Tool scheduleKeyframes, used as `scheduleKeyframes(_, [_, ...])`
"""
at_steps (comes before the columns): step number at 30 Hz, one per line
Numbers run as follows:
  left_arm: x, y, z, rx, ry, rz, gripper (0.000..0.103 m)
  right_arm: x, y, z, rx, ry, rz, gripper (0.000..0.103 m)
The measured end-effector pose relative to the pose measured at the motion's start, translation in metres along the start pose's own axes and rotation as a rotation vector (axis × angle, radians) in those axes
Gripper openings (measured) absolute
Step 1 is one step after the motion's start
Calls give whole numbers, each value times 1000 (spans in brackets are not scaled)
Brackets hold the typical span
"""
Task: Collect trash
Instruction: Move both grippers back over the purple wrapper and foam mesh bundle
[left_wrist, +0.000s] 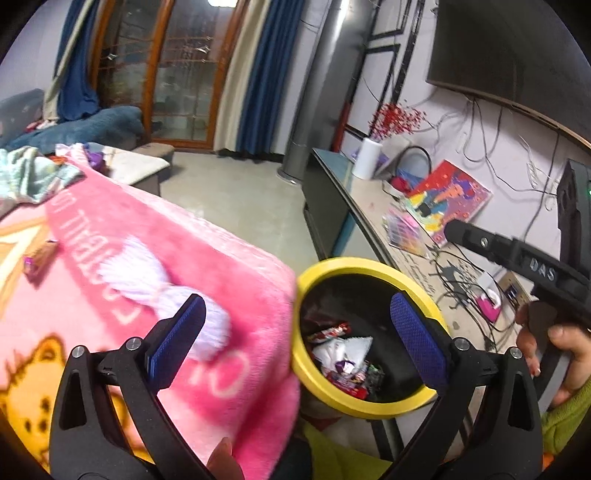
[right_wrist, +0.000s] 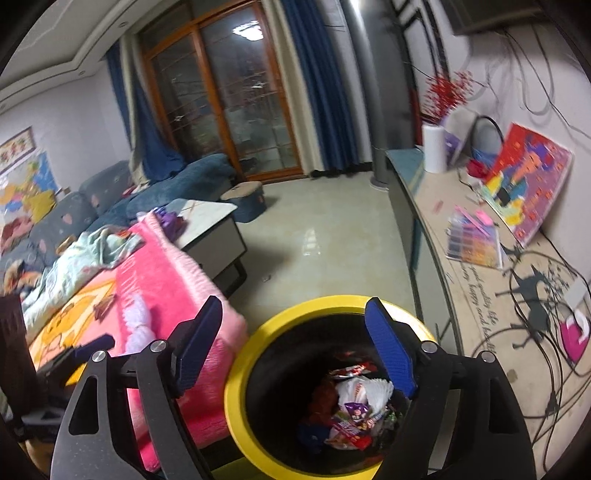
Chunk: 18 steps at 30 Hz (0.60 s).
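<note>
A black bin with a yellow rim stands beside a pink blanket. Wrappers and white paper lie inside it. My left gripper is open and empty over the blanket's edge and the bin. My right gripper is open and empty above the bin; it also shows at the right of the left wrist view. A white crumpled tissue and a purple-brown wrapper lie on the blanket.
A long sideboard on the right carries cables, a colourful picture, a paper roll and a pink object. A low table, a sofa with cloths and a tiled floor lie beyond.
</note>
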<state>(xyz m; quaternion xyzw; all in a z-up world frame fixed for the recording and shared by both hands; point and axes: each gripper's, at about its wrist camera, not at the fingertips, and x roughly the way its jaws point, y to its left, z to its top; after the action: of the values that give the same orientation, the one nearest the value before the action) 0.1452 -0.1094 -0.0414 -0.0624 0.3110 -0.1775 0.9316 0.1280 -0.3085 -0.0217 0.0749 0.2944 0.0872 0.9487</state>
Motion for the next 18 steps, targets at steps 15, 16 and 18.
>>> scheduleKeyframes(15, [-29, 67, 6, -86, -82, 178, 92, 16, 90, -14, -180, 47, 143, 82])
scheduleKeyframes(16, [-30, 72, 6, -93, -84, 188, 92, 17, 95, -15, -191, 50, 149, 82])
scheduleKeyframes(18, [-34, 79, 6, -105, -92, 205, 92, 19, 107, -17, -215, 59, 167, 82])
